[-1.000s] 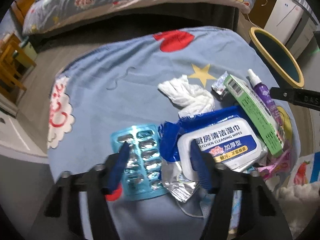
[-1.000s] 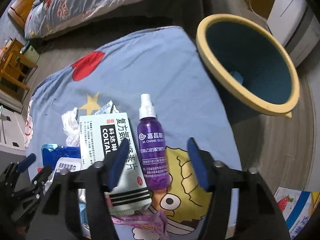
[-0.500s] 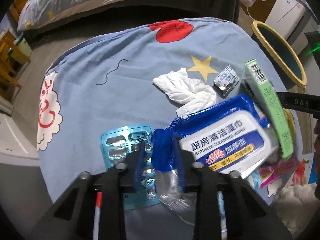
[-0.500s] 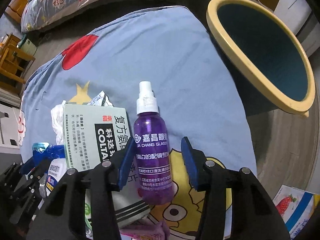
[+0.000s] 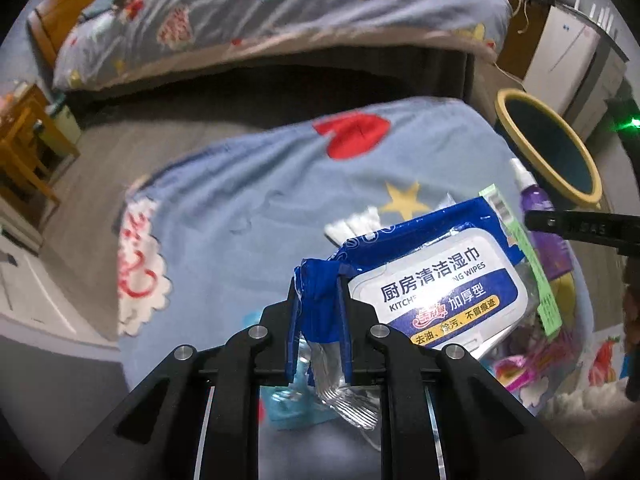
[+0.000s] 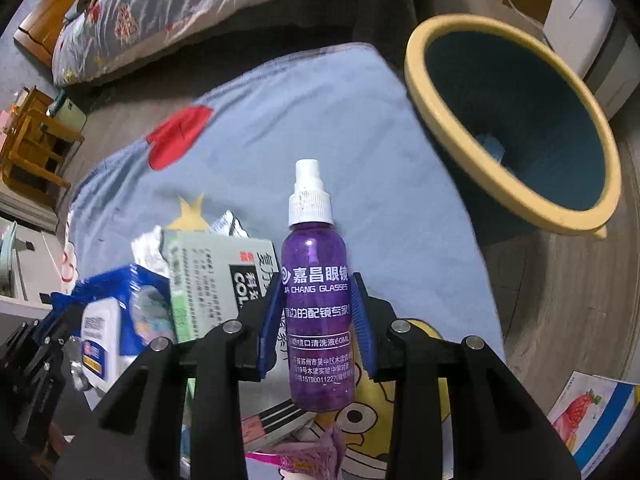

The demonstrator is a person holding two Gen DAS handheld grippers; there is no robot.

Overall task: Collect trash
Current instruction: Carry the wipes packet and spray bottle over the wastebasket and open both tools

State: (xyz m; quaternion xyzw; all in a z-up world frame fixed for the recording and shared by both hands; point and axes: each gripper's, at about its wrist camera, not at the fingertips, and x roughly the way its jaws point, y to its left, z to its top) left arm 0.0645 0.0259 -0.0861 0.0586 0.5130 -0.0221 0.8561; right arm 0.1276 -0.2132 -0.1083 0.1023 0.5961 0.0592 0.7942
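Note:
My left gripper (image 5: 318,280) is shut on the crumpled end of a blue kitchen wipes pack (image 5: 436,280) and holds it lifted off the blue cartoon blanket (image 5: 248,184). My right gripper (image 6: 316,284) is shut on a purple spray bottle (image 6: 316,300) with a white nozzle, held above the blanket (image 6: 320,120). The wipes pack (image 6: 108,320) and left gripper also show at the lower left of the right wrist view. A yellow-rimmed teal bin (image 6: 520,120) stands right of the blanket, also in the left wrist view (image 5: 548,148).
A green-and-white medicine box (image 6: 212,276), white tissue (image 5: 356,222), a foil packet (image 6: 228,222), a pink wrapper (image 6: 296,456) and a blue blister pack (image 5: 288,408) lie on the blanket. A bed (image 5: 260,20) is behind; a wooden stool (image 6: 36,144) is at left.
My left gripper closed on the wipes pack's end and lifted it. My right gripper moved forward around the purple bottle, closed on it and raised it.

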